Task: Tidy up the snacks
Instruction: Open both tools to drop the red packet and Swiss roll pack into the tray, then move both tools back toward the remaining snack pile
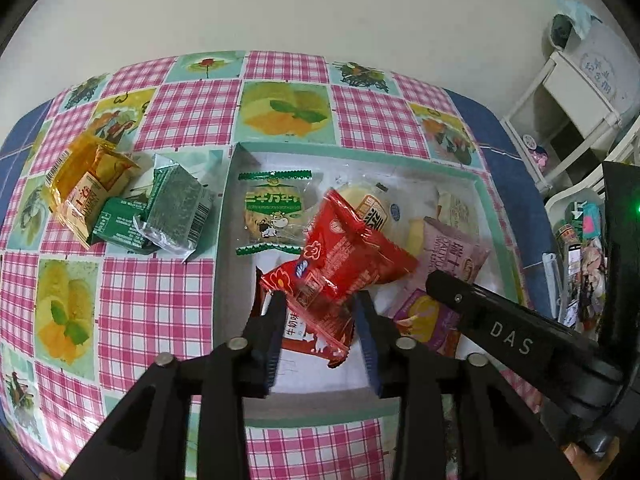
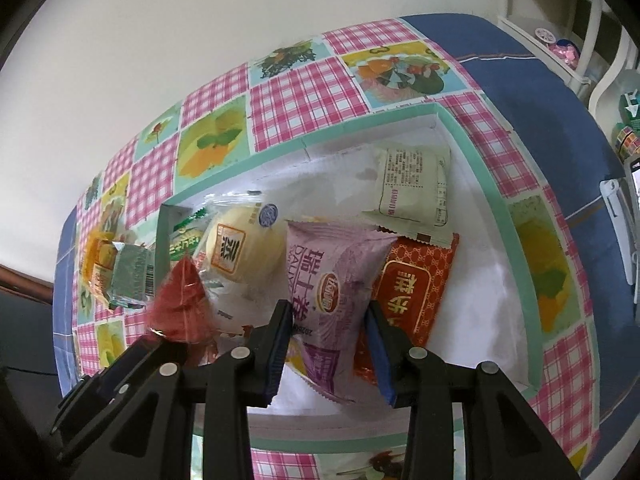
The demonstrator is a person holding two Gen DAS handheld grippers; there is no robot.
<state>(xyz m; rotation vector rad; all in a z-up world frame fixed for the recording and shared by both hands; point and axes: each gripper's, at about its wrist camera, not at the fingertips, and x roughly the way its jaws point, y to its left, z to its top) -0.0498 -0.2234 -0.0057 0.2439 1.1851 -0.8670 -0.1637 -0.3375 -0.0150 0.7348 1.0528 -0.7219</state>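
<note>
Your left gripper (image 1: 320, 312) hangs over the near part of the tray (image 1: 224, 216), which sits on the checked tablecloth (image 1: 160, 288) toward the table's right side. A red snack packet (image 1: 340, 264) lies between its fingers; the left pad (image 1: 276, 320) touches the packet's edge, but the right pad stands a little clear of the wrapper, so the fingers are apart and not clamping it. The packet leans over a darker red packet (image 1: 304, 336) under it, near the tray's front wall. Your right gripper (image 2: 330, 344) points down into the same tray with a purple snack packet (image 2: 332, 280) between its fingers; whether the pads press on it you cannot tell from this view, as the packet fills most of the gap. Beside the purple packet, toward the tray's right wall, lies an orange-red packet (image 2: 412, 284), and a pale packet (image 2: 412, 184) rests partly on it near the far right corner. A round yellow bun in clear wrap (image 2: 240, 248) lies at the purple packet's left, and a green-trimmed biscuit packet (image 1: 272, 212) sits by the tray's far left corner. Outside the tray, on the cloth near the table's left edge, lie an amber packet (image 1: 88, 188) and green packets (image 1: 160, 212), touching one another.
</note>
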